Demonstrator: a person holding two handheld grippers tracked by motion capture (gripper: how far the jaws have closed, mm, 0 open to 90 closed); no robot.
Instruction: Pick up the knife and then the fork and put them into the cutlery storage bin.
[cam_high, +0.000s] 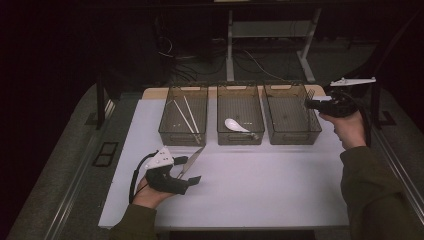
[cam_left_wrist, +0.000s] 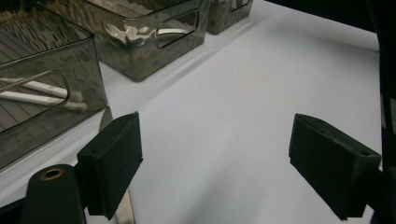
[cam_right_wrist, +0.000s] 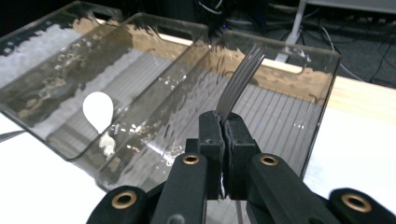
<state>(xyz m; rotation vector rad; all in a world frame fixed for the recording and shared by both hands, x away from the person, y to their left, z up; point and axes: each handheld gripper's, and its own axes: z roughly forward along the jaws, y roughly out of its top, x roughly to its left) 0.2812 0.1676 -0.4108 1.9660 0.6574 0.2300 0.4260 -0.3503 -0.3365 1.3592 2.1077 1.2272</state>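
A thin, stiff, slippery metal fork (cam_right_wrist: 240, 79) is gripped by its handle in the clenched right claw (cam_right_wrist: 223, 135), upper right; the left claw (cam_left_wrist: 215, 154) is released.

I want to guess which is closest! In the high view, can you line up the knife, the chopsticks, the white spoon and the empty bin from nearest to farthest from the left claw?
From the left claw:
1. Knife, on the table by the claw's jaws.
2. Chopsticks, in the left bin.
3. White spoon, in the middle bin.
4. Empty bin, far right.
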